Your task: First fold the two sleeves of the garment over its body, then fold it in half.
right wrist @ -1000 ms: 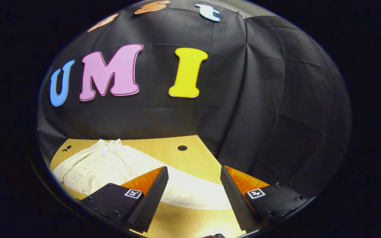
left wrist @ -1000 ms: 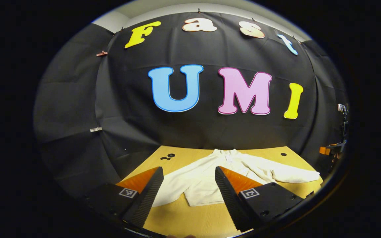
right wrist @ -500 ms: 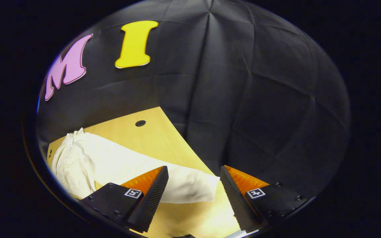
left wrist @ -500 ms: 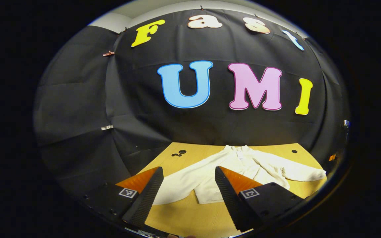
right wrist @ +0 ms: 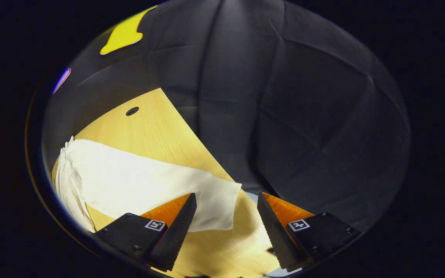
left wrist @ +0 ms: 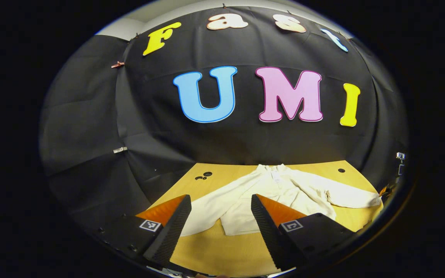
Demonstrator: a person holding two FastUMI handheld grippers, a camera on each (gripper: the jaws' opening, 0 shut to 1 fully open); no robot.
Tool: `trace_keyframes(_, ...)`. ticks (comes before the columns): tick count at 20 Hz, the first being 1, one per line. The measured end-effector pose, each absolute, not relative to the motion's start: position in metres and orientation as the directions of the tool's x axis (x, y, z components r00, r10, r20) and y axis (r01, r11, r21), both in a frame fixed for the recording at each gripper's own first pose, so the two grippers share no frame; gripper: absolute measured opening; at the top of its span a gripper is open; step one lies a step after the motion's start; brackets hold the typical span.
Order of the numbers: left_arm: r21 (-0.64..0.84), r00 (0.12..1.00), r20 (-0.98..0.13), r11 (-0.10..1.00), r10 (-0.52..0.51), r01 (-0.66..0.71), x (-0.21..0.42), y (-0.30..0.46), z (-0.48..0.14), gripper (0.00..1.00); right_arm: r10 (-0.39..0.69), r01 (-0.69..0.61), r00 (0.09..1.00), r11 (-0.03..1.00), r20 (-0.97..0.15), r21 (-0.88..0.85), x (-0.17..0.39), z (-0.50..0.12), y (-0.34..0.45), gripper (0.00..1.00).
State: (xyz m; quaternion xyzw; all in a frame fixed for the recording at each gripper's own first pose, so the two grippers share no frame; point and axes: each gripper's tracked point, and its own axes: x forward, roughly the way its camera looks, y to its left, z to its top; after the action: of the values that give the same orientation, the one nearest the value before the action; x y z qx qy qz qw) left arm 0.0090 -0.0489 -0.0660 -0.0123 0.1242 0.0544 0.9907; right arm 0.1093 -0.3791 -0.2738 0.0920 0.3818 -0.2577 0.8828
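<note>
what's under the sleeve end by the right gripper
The sleeve lies flat on the wooden table, its cuff end near the table's edge, ahead of the open right gripper. Whatever sits directly beneath the cloth is covered; nothing bulges through.

small tag at garment (left wrist: 284, 191) collar, unreadable, no other legible text

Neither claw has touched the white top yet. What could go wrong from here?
The right gripper is open near the right sleeve's cuff, close to the table edge; a low approach might scrape the wood or pinch too little cloth. The garment lies wrinkled near that shoulder, so dragging the sleeve may bunch it.
</note>
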Motion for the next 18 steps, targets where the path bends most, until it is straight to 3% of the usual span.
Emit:
trace_keyframes(10,0.019,0.959,-0.262,0.994,0.111,-0.11,0.012,-0.06,-0.067,0.96,-0.307,0.528,0.558,0.848,-0.771,0.044,0.109,-0.299,-0.368,0.94)
trace_keyframes(11,0.026,0.959,-0.261,0.994,0.107,-0.104,0.012,-0.061,-0.068,0.96,-0.31,0.522,0.564,0.852,-0.766,0.039,0.11,-0.298,-0.365,0.77)
trace_keyframes(12,0.034,0.961,-0.259,0.995,0.102,-0.097,0.012,-0.064,-0.067,0.96,-0.296,0.513,0.568,0.857,-0.768,0.049,0.113,-0.299,-0.358,0.84)
trace_keyframes(13,0.041,0.961,-0.258,0.995,0.097,-0.09,0.013,-0.065,-0.068,0.96,-0.288,0.509,0.573,0.859,-0.767,0.058,0.117,-0.3,-0.353,0.63)
trace_keyframes(14,0.045,0.961,-0.262,0.995,0.093,-0.084,0.014,-0.066,-0.069,0.96,-0.279,0.506,0.575,0.86,-0.769,0.067,0.118,-0.3,-0.35,0.51)
trace_keyframes(15,0.045,0.959,-0.268,0.996,0.089,-0.079,0.015,-0.067,-0.072,0.96,-0.261,0.501,0.581,0.861,-0.771,0.085,0.122,-0.299,-0.345,0.49)
trace_keyframes(17,0.039,0.96,-0.269,0.997,0.081,-0.074,0.018,-0.066,-0.071,0.96,-0.262,0.503,0.579,0.86,-0.772,0.086,0.123,-0.299,-0.343,0.24)
trace_keyframes(18,0.036,0.961,-0.266,0.997,0.078,-0.071,0.02,-0.066,-0.07,0.96,-0.259,0.503,0.575,0.86,-0.776,0.087,0.123,-0.3,-0.339,0.18)
